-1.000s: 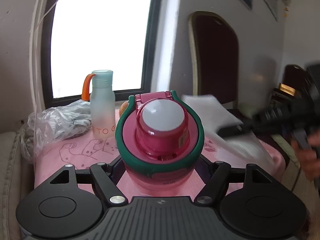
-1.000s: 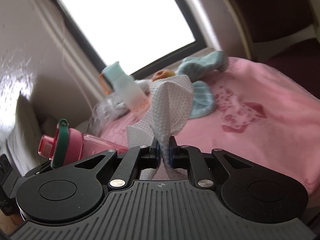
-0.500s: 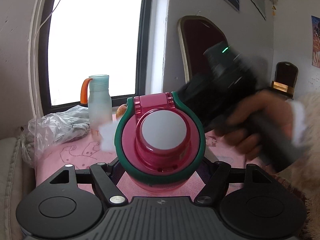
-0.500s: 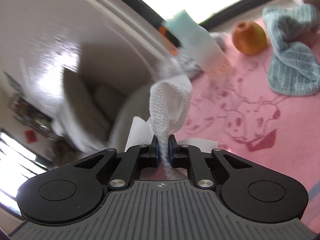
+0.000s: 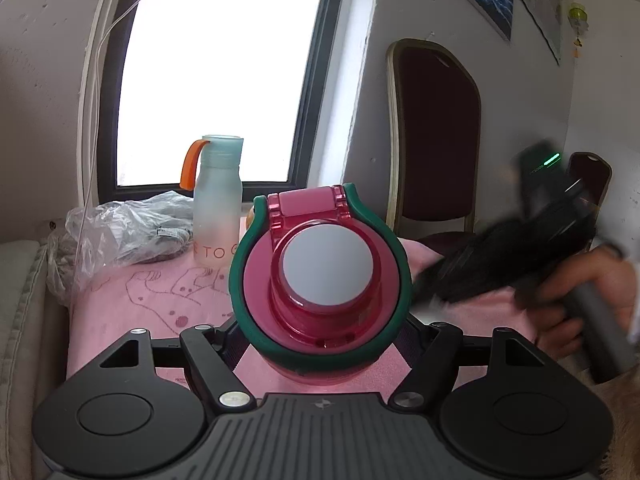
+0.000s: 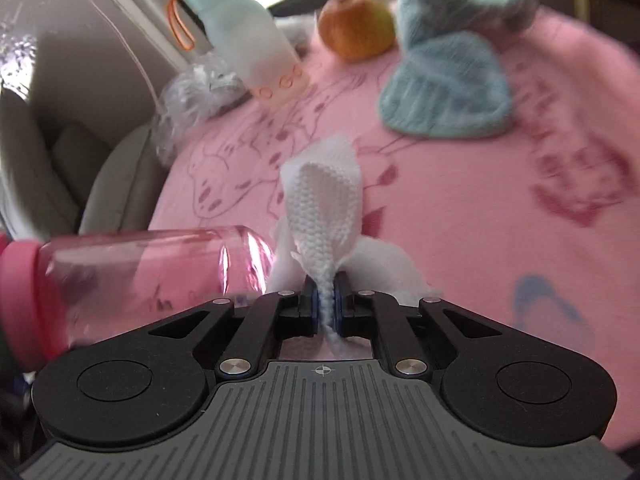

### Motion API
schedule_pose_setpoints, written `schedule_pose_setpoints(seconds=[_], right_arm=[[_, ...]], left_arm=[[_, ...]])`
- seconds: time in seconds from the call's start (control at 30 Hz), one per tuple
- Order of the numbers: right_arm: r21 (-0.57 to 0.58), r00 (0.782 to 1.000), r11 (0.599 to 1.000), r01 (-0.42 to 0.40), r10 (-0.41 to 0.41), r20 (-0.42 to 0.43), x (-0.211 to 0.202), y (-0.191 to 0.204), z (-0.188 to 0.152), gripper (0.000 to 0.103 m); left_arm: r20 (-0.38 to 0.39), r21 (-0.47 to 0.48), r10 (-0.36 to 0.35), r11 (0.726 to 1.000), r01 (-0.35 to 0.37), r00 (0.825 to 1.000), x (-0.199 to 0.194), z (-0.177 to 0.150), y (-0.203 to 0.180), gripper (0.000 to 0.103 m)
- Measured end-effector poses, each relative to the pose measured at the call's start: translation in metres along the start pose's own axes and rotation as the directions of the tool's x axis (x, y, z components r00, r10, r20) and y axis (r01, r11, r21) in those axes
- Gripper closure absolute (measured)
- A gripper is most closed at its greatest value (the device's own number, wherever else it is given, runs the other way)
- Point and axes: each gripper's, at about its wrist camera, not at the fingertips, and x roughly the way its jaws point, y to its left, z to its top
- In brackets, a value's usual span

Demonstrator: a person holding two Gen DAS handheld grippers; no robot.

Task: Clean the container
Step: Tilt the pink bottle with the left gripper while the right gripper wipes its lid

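My left gripper (image 5: 320, 340) is shut on a pink water bottle (image 5: 322, 280) with a green rim and pink flip lid, cap pointing at the camera. In the right wrist view the bottle (image 6: 140, 268) lies sideways at the lower left, its clear pink body ending beside the cloth. My right gripper (image 6: 325, 304) is shut on a white paper towel (image 6: 322, 208) that stands up from the jaws and touches the bottle's bottom end. The right gripper shows blurred in the left wrist view (image 5: 500, 272), right of the bottle.
A pink printed tablecloth (image 6: 460, 200) covers the table. On it stand a frosted bottle with an orange loop (image 5: 218, 200), an orange fruit (image 6: 356, 26), a blue knitted cloth (image 6: 448, 88) and a clear plastic bag (image 5: 120, 228). A dark chair (image 5: 434, 140) stands behind.
My right gripper with the paper towel swung from behind the bottle cap to the right and down, ending at the bottle's bottom end. The left gripper kept hold of the bottle.
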Motion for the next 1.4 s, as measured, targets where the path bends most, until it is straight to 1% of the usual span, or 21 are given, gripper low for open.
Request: schedule_pose_setpoints(seconds=[0.07, 0.1, 0.2, 0.27, 0.3, 0.33, 0.43, 0.5, 0.6, 0.73, 0.8, 0.87, 0.97, 1.03, 1.07, 1.1, 1.13, 1.2, 1.23, 1.3, 1.4], right_arm=[[0.018, 0.992, 0.995, -0.098, 0.096, 0.086, -0.026, 0.004, -0.003, 0.092], [0.026, 0.977, 0.983, -0.180, 0.176, 0.123, -0.037, 0.006, -0.002, 0.092], [0.042, 0.890, 0.898, -0.438, 0.427, 0.161, -0.049, 0.014, 0.002, 0.092], [0.062, 0.840, 0.844, -0.533, 0.520, 0.153, -0.043, 0.018, 0.005, 0.092], [0.067, 0.843, 0.846, -0.528, 0.514, 0.157, -0.039, 0.020, 0.006, 0.092], [0.072, 0.861, 0.864, -0.498, 0.483, 0.161, -0.034, 0.020, 0.007, 0.092], [0.138, 0.934, 0.929, -0.344, 0.322, 0.155, -0.014, 0.009, 0.008, 0.092], [0.188, 0.970, 0.957, -0.223, 0.199, 0.138, -0.001, -0.003, 0.007, 0.092], [0.226, 0.997, 0.971, -0.076, 0.070, 0.034, 0.016, -0.021, 0.001, 0.092], [0.202, 0.998, 0.977, -0.066, 0.064, 0.020, 0.009, -0.028, -0.011, 0.094], [0.172, 0.996, 0.983, -0.058, 0.045, 0.079, -0.007, -0.025, -0.011, 0.094], [0.151, 0.982, 0.980, -0.128, 0.104, 0.157, -0.026, -0.019, -0.010, 0.094], [0.088, 0.923, 0.936, -0.340, 0.314, 0.223, -0.045, -0.006, -0.001, 0.093], [0.063, 0.862, 0.871, -0.487, 0.468, 0.195, -0.043, 0.002, 0.006, 0.093], [0.063, 0.844, 0.849, -0.524, 0.508, 0.173, -0.038, 0.006, 0.008, 0.093], [0.062, 0.848, 0.851, -0.521, 0.508, 0.152, -0.031, 0.011, 0.010, 0.093], [0.057, 0.867, 0.870, -0.489, 0.478, 0.140, -0.025, 0.015, 0.011, 0.093], [0.047, 0.933, 0.939, -0.340, 0.331, 0.142, -0.012, 0.018, 0.011, 0.093], [0.063, 0.952, 0.957, -0.282, 0.272, 0.138, -0.005, 0.015, 0.011, 0.093], [0.109, 0.979, 0.978, -0.177, 0.164, 0.122, 0.008, 0.004, 0.012, 0.093], [0.110, 1.000, 0.994, -0.020, 0.020, 0.002, 0.025, -0.011, 0.007, 0.093]], left_arm=[[-0.005, -0.005, 0.005, 1.000, -0.005, 1.000, 0.001, 0.002, 0.000, 0.032], [-0.007, -0.004, 0.007, 1.000, -0.007, 1.000, 0.002, 0.002, -0.001, 0.032], [-0.013, 0.001, 0.016, 1.000, -0.016, 1.000, 0.003, 0.004, -0.004, 0.032], [-0.017, 0.001, 0.019, 1.000, -0.019, 1.000, 0.003, 0.004, -0.004, 0.032], [-0.019, 0.004, 0.020, 1.000, -0.020, 1.000, 0.003, 0.005, -0.005, 0.032], [-0.021, 0.007, 0.021, 1.000, -0.021, 1.000, 0.003, 0.005, -0.006, 0.032], [-0.021, 0.022, 0.025, 0.999, -0.025, 0.999, 0.006, 0.007, -0.008, 0.032], [-0.020, 0.017, 0.026, 1.000, -0.026, 0.999, 0.007, 0.008, -0.007, 0.032], [-0.019, 0.003, 0.025, 1.000, -0.025, 1.000, 0.009, 0.008, -0.005, 0.032], [-0.015, -0.007, 0.015, 1.000, -0.015, 1.000, 0.007, 0.006, -0.001, 0.032], [-0.011, -0.002, 0.009, 1.000, -0.009, 1.000, 0.006, 0.004, -0.001, 0.032], [-0.008, 0.009, 0.003, 1.000, -0.003, 1.000, 0.004, 0.002, -0.001, 0.032], [-0.008, 0.008, 0.003, 1.000, -0.003, 1.000, 0.002, 0.001, -0.001, 0.032], [-0.012, 0.004, 0.008, 1.000, -0.008, 1.000, 0.002, 0.001, -0.002, 0.032], [-0.015, 0.002, 0.010, 1.000, -0.010, 1.000, 0.003, 0.002, -0.002, 0.032], [-0.017, 0.002, 0.010, 1.000, -0.010, 1.000, 0.003, 0.002, -0.002, 0.032], [-0.020, 0.004, 0.010, 1.000, -0.010, 1.000, 0.003, 0.003, -0.002, 0.032], [-0.024, 0.012, 0.012, 1.000, -0.011, 1.000, 0.004, 0.005, -0.003, 0.031], [-0.026, 0.016, 0.013, 1.000, -0.013, 1.000, 0.006, 0.006, -0.004, 0.031], [-0.029, 0.020, 0.016, 1.000, -0.015, 0.999, 0.009, 0.009, -0.005, 0.032], [-0.034, 0.023, 0.021, 1.000, -0.020, 0.999, 0.016, 0.015, -0.005, 0.032]])
